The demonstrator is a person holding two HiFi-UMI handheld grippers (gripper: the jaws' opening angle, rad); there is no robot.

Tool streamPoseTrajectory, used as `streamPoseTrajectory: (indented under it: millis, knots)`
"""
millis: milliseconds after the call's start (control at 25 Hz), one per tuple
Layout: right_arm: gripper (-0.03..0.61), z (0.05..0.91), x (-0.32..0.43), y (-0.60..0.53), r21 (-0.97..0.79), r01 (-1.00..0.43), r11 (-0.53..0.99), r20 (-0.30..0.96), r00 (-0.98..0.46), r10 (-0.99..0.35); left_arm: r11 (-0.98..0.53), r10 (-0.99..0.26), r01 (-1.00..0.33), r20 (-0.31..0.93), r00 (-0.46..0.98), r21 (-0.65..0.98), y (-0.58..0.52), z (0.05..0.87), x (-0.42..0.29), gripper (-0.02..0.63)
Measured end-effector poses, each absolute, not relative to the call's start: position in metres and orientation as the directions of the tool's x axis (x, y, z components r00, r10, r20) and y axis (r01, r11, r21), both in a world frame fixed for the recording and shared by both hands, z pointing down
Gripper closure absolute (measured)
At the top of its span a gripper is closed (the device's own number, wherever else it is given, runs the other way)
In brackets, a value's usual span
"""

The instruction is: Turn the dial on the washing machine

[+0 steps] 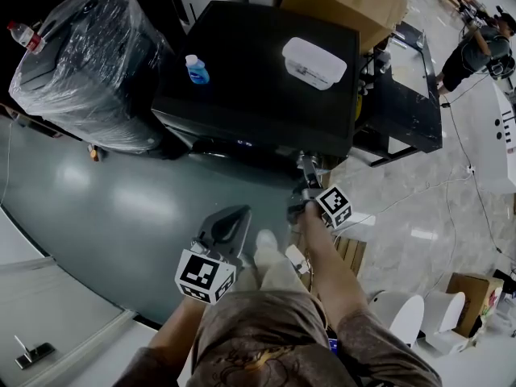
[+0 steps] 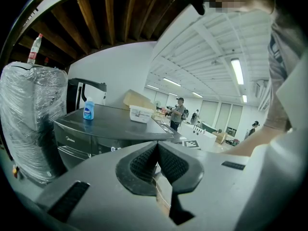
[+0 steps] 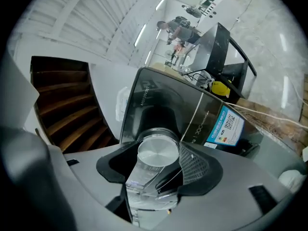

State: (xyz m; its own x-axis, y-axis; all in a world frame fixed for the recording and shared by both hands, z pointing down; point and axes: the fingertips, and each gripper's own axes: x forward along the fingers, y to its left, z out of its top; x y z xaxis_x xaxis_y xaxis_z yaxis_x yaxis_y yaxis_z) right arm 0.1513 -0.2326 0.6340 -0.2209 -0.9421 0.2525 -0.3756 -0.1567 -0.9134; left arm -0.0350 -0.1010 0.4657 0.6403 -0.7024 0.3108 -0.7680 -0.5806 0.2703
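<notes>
dial [image 3: 158,150] sides covered by right hand-held gripper [image 3: 158,159], sticker [image 3: 226,126] print too small

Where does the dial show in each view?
Head view: not visible; the right tongs reach the washer's front there.
Left gripper view: not visible.
Right gripper view: dial at centre, gripped by those tongs.
Shared landmark: the washer.

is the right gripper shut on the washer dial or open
Shut on it: the right gripper has both pads pressed against the sides of the silver dial on the washing machine.
</notes>
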Motion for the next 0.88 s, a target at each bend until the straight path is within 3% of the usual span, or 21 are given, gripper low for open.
streamPoseTrajectory:
  millis: [480, 880]
  knots:
    - [0.318, 0.639, 0.152, -0.231, -0.969, -0.205, -0.138, 0.181, -0.207, -0.962, -0.589, -0.691, -0.763, 0.323, 0.646, 0.266, -0.094, 0.468, -0.029, 0.614]
    - [0.304, 0.624, 0.15, -0.231, -0.837, -0.536, -0.108, 0.277, -0.245, -0.929, -0.591, -0.691, -0.762, 0.32, 0.648, 0.267, -0.095, 0.467, -0.031, 0.614]
